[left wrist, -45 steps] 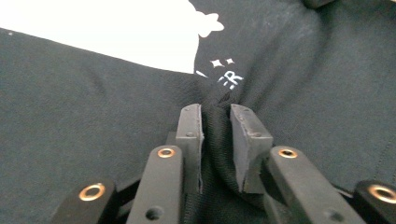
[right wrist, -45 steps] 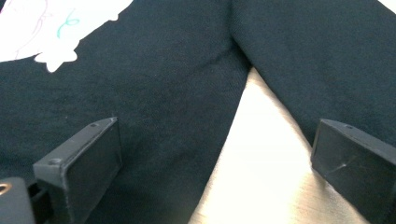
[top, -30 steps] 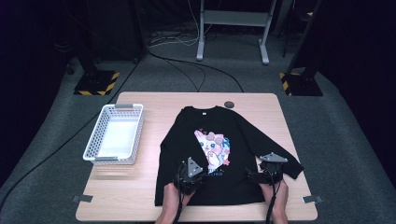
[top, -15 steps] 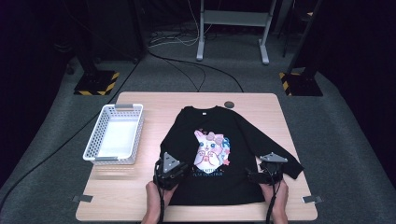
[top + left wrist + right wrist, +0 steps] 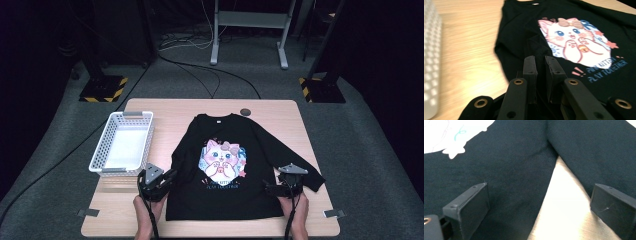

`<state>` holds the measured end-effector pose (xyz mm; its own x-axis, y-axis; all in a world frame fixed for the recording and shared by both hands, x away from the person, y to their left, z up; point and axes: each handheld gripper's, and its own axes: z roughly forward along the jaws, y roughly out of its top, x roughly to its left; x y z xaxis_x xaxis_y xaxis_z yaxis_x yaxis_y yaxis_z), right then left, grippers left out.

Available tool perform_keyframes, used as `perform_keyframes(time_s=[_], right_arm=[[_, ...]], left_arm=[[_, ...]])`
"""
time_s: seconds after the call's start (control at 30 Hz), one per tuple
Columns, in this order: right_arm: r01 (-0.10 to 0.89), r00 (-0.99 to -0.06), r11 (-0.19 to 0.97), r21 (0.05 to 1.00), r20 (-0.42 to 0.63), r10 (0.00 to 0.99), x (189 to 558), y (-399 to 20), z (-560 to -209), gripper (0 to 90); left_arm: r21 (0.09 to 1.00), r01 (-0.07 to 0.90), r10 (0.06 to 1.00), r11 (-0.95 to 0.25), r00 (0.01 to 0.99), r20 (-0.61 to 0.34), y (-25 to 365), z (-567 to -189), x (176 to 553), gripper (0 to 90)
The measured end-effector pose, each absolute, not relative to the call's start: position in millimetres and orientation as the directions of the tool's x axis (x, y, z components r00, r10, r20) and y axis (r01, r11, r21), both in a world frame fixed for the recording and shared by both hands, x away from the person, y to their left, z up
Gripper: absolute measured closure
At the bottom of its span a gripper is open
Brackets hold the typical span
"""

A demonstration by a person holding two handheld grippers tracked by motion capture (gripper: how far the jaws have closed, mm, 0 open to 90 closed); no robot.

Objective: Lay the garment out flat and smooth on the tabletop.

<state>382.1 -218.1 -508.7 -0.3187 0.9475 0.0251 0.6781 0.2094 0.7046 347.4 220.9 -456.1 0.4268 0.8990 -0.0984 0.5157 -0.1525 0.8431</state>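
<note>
A black long-sleeved shirt (image 5: 225,200) with a pink cat print (image 5: 220,159) lies face up on the wooden table (image 5: 120,220). My left gripper (image 5: 169,176) sits at the shirt's left edge, shut on a pinch of the black sleeve fabric, which rises in a ridge to the jaws in the left gripper view (image 5: 539,58). Near the shirt's lower right, my right gripper (image 5: 270,189) stands open. In the right gripper view its jaws (image 5: 541,192) straddle the strip of bare table (image 5: 559,202) between the shirt's body (image 5: 499,157) and the right sleeve (image 5: 599,150).
A white mesh basket (image 5: 100,150) with nothing in it stands on the table's left side, just beyond my left gripper. A small dark round disc (image 5: 245,111) lies near the far edge. Bare wood shows in front of the basket and along the right edge.
My left gripper has moved left from over the shirt's lower middle to its left edge, drawing the pinched sleeve fabric along. The right gripper has stayed where it was.
</note>
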Motion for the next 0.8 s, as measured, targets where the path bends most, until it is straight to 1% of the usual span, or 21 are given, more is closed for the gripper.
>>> perform_keyframes(time_s=[0.3,0.8], right_arm=[[0.678,-0.32,0.21,0.705,0.025,0.947,382.4,-218.2,-508.7,1.9],[0.677,-0.323,0.212,0.705,0.025,0.946,382.3,-218.3,-508.7,2.1]], left_arm=[[0.844,0.528,0.927,-0.099,0.356,-0.114,249.9,-460.1,346.5,80.0],[0.836,0.547,0.958,-0.042,0.261,-0.123,285.9,-472.8,339.8,80.0]])
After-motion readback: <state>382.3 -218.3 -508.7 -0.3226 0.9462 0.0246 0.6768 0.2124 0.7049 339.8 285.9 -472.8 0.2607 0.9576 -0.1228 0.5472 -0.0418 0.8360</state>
